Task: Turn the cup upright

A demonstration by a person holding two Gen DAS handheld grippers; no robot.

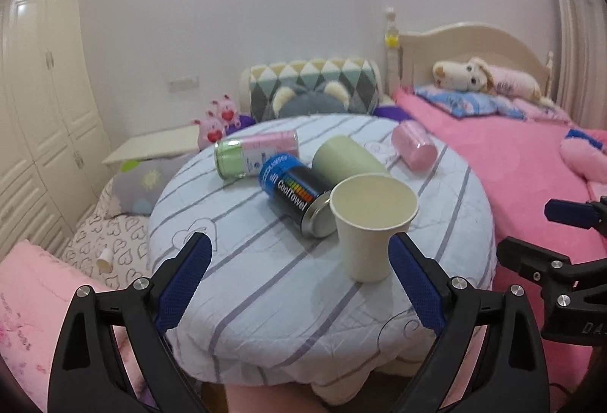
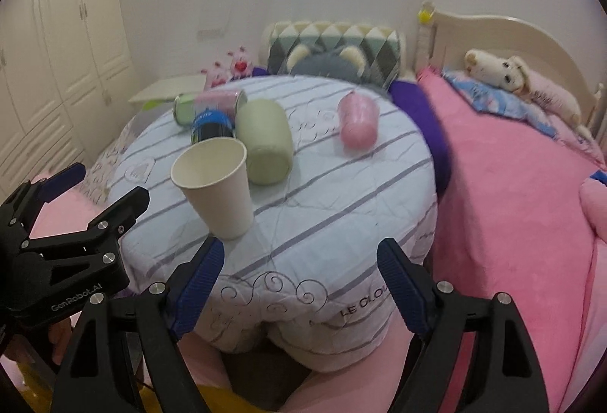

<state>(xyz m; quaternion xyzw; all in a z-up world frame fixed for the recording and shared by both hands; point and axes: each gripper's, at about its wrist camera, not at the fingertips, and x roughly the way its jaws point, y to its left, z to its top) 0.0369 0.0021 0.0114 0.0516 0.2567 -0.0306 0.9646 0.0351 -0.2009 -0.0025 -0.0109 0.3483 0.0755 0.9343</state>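
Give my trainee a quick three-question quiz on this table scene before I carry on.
1. True or false: the white paper cup stands upright, mouth up.
2. Which item lies right behind that cup, touching or nearly so? A) black CoolTowel can B) pink cup C) plush dog
3. Fill in: both the left gripper and the right gripper are ____, holding nothing.

Key: 1 true; 2 A; 3 open.

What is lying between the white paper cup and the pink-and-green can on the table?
In the left wrist view, the black CoolTowel can lies on its side between the white paper cup and the pink-and-green can.
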